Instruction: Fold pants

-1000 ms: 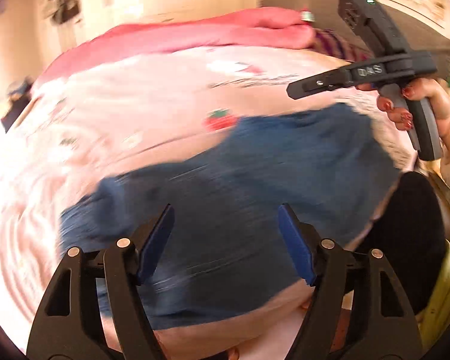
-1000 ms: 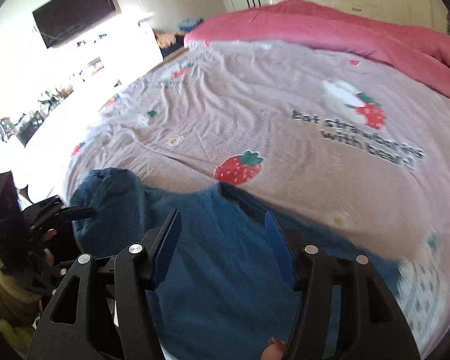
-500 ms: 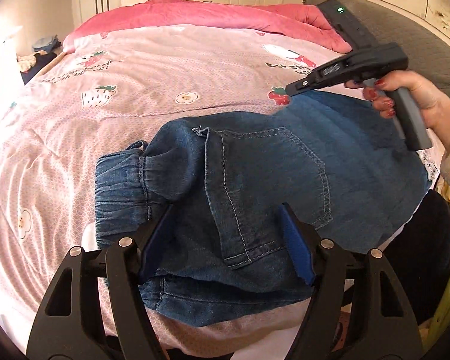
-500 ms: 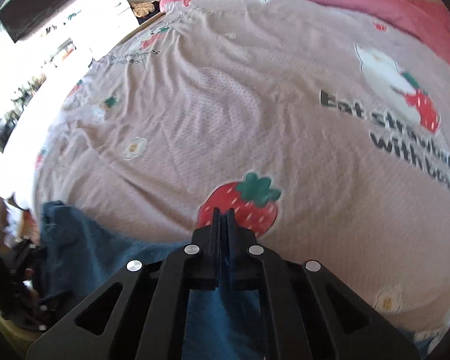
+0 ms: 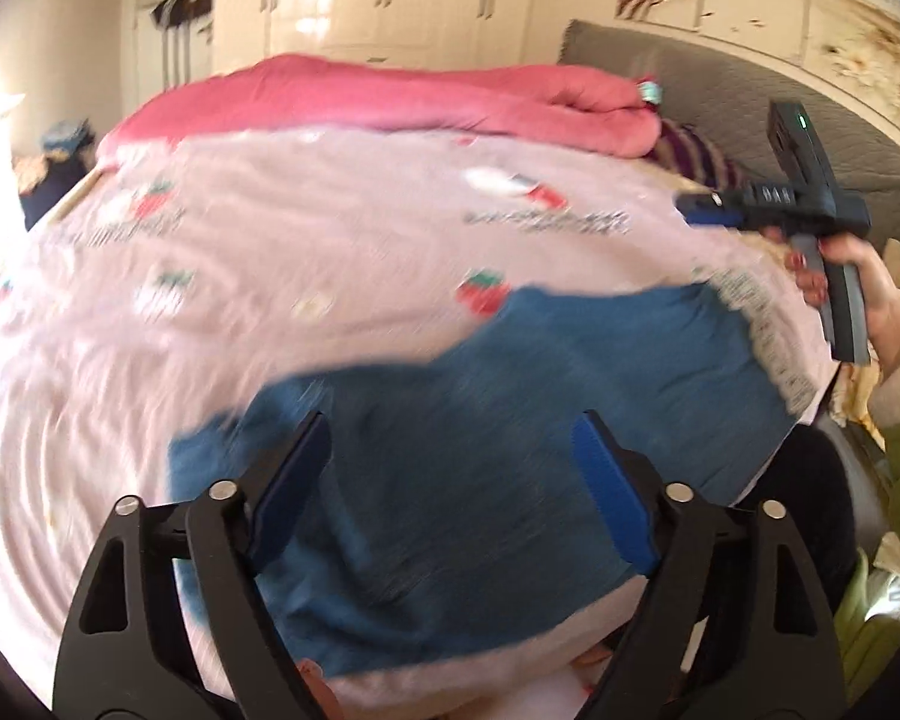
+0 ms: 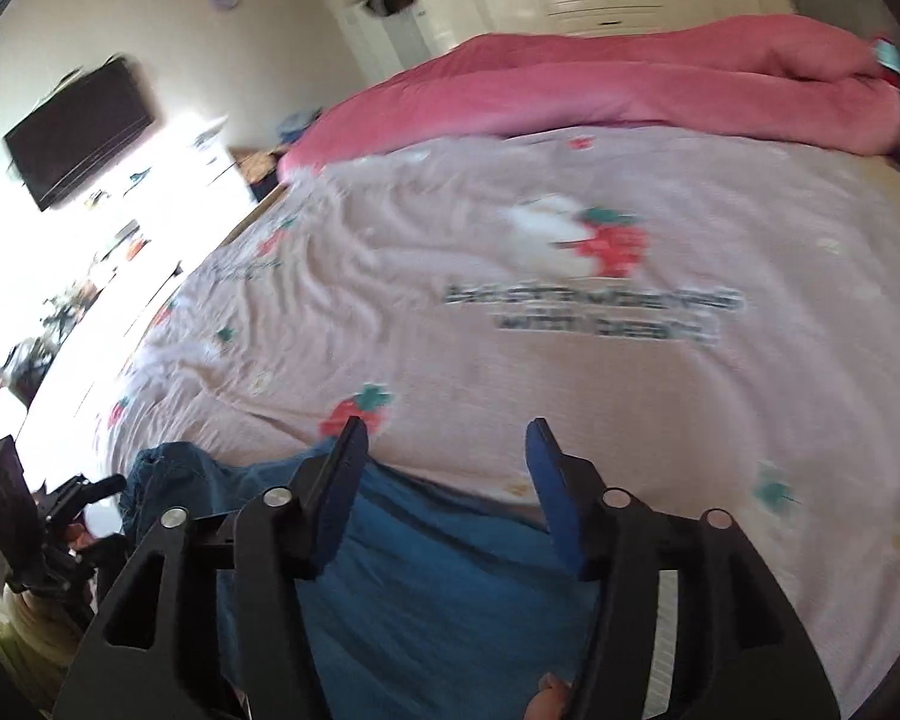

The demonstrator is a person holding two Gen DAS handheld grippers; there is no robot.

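Blue denim pants (image 5: 510, 420) lie in a folded bundle on the near edge of the bed; they also show in the right wrist view (image 6: 438, 588). My left gripper (image 5: 450, 468) is open and empty, hovering above the pants' near part. My right gripper (image 6: 444, 456) is open and empty, above the pants' far edge by a strawberry print. In the left wrist view the right gripper (image 5: 714, 213) is raised at the right, clear of the pants. In the right wrist view the left gripper (image 6: 60, 498) is at the far left. Both views are motion-blurred.
The bed has a pink strawberry-print cover (image 5: 330, 240) and a rolled pink duvet (image 5: 390, 96) along its far side. A grey headboard (image 5: 690, 78) is at the right. A wall TV (image 6: 78, 132) and cluttered shelves (image 6: 90, 240) are to the left.
My right gripper was shut on the pants' edge half a second ago; it has opened, let go and lifted. My left gripper has stayed open and the view has swung upward.
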